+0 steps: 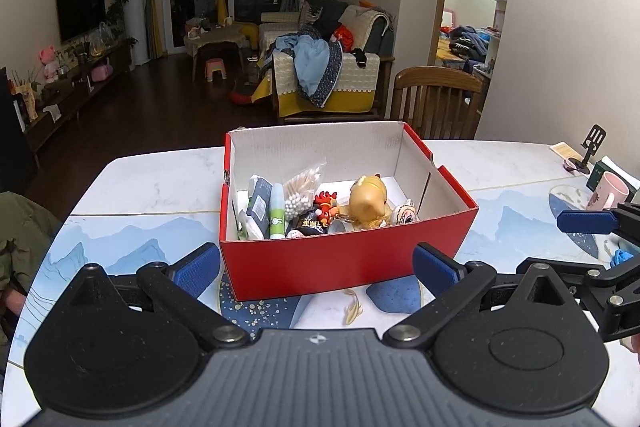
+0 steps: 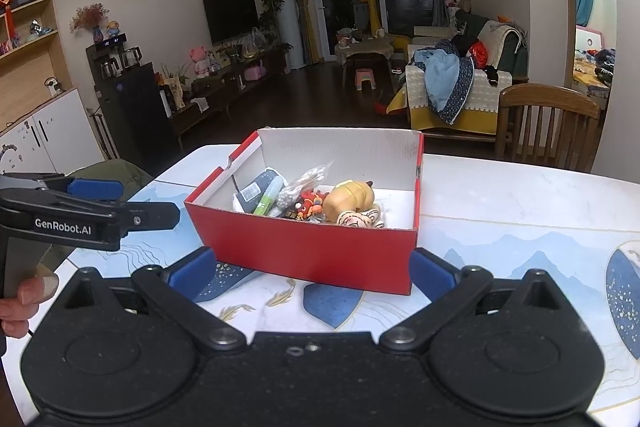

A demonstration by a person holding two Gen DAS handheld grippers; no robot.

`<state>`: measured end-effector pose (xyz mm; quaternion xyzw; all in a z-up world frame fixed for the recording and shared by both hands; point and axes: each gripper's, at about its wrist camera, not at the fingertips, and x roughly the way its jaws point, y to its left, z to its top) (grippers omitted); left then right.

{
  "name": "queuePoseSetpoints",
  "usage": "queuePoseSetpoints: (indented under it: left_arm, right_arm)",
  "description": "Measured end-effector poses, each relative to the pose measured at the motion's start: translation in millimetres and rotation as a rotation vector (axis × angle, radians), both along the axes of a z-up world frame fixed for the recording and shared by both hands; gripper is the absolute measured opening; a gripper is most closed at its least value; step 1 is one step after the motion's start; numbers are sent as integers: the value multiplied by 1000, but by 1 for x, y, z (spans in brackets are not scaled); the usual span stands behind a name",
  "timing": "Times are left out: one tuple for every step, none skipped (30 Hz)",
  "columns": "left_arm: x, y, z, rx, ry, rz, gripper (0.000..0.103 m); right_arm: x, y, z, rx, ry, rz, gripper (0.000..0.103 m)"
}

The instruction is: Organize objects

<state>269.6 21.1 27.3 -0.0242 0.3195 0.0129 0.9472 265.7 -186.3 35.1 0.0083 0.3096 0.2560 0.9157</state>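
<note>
Left claw spread, empty, just before the box | right claw spread, empty, likewise | red cardboard box with white inside stood near counter far edge, holding glossy yellow figurine, cotton swabs bag, small toys | judged: objects gathered inside, claws apparently free.

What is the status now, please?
Left gripper open, empty. Right gripper open, empty. Red box on table, items inside. Nothing in the way.
</note>
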Motion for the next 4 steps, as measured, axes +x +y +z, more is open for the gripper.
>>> queuePoseSetpoints:
  left_arm:
    - [-1, 0, 0, 1, 0, 1, 103]
    - [-1, 0, 0, 2, 1, 3, 103]
    - [-1, 0, -1, 0, 3, 2, 103]
    - [-1, 0, -1, -1, 6, 2, 103]
  right_arm:
    - [0, 0, 0, -1, 1, 0, 103]
    - [0, 0, -1, -3, 3, 1, 103]
    - [0, 0, -2, -4, 5, 0, 103]
    - [0, -1, -3, -7, 8, -3, 103]
